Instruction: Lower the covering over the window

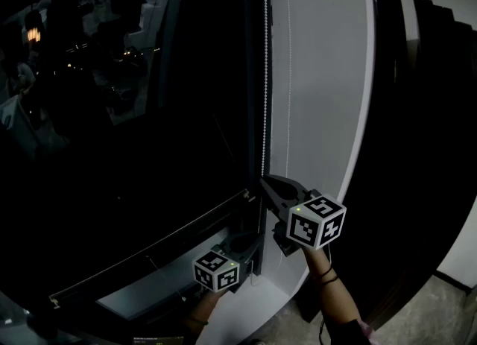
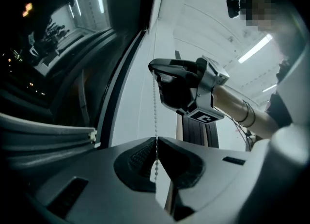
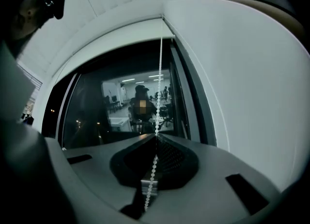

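A white bead chain (image 1: 264,75) hangs straight down along the right edge of the dark window (image 1: 134,112). My right gripper (image 1: 265,182) is shut on this chain, with the beads pinched between its closed tips (image 3: 157,137) and the chain (image 3: 160,73) running taut upward. My left gripper (image 1: 258,241) sits just below it near the sill, also shut on the chain (image 2: 155,107), which passes between its closed tips (image 2: 156,141). In the left gripper view the right gripper (image 2: 154,67) shows directly above. The window covering itself does not show in the head view.
A white wall pillar (image 1: 320,75) stands right of the window, with a second thin strand (image 1: 290,75) hanging on it. Dark panels (image 1: 417,150) lean at the far right. A grey sill (image 1: 149,291) and window frame rail (image 1: 149,243) lie below the glass.
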`<state>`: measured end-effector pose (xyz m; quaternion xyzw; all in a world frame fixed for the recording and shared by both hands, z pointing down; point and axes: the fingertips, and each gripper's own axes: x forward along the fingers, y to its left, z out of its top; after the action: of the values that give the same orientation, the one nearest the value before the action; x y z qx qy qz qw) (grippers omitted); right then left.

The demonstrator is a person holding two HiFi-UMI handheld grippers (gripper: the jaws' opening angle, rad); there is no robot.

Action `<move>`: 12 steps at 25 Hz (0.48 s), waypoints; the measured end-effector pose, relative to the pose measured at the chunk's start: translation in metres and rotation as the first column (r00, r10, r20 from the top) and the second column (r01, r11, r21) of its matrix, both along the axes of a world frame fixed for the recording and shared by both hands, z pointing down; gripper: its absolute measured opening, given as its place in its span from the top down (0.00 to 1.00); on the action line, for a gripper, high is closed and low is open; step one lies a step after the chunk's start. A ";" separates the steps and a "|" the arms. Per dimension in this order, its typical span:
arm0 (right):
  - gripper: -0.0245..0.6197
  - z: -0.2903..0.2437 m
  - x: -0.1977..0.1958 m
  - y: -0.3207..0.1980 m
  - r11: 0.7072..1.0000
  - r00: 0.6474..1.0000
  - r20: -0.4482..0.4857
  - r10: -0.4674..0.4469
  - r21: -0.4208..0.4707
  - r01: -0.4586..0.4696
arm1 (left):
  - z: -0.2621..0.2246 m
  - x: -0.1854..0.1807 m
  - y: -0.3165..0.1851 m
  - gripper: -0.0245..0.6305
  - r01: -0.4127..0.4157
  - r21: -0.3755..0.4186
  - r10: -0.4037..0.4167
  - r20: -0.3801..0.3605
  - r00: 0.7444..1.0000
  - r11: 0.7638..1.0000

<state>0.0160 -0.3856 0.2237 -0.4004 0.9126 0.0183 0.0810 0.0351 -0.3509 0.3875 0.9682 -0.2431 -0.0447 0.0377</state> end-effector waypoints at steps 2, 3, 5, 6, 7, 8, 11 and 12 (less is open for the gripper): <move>0.94 0.028 0.000 -0.003 0.999 0.999 -0.031 0.024 -0.028 -0.025 | 0.029 0.001 0.000 0.95 0.003 -0.023 -0.002 0.072 0.997 1.000; 0.94 0.045 0.001 -0.004 0.998 0.998 -0.051 0.040 -0.043 -0.042 | 0.045 0.001 0.001 0.94 0.004 -0.030 -0.001 0.112 0.994 1.000; 0.95 0.077 0.003 -0.005 0.995 0.997 -0.053 0.062 -0.080 -0.067 | 0.075 -0.003 0.005 0.94 0.011 -0.055 -0.002 0.150 0.989 0.998; 0.95 0.090 0.006 -0.004 0.992 0.997 -0.038 0.069 -0.102 -0.073 | 0.087 -0.007 0.008 0.94 0.016 -0.077 -0.004 0.147 0.989 0.997; 0.95 0.101 0.008 -0.004 0.989 0.997 -0.028 0.076 -0.121 -0.079 | 0.096 -0.010 0.011 0.94 0.017 -0.103 -0.002 0.139 0.990 0.995; 0.95 0.111 0.012 -0.004 0.987 0.996 -0.031 0.087 -0.135 -0.090 | 0.104 -0.012 0.014 0.94 0.011 -0.127 0.006 0.135 0.991 0.992; 0.94 0.133 0.021 -0.006 0.979 0.991 -0.059 0.123 -0.155 -0.131 | 0.123 -0.016 0.026 0.88 -0.024 -0.174 0.053 0.164 0.985 0.984; 0.95 0.136 0.024 -0.005 0.978 0.991 -0.051 0.127 -0.160 -0.134 | 0.128 -0.019 0.027 0.86 -0.023 -0.186 0.056 0.172 0.983 0.982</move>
<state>0.0398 -0.3908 0.3602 -0.4643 0.8842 -0.0430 0.0278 0.0165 -0.3234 0.5159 0.9654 -0.2293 0.0647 0.1057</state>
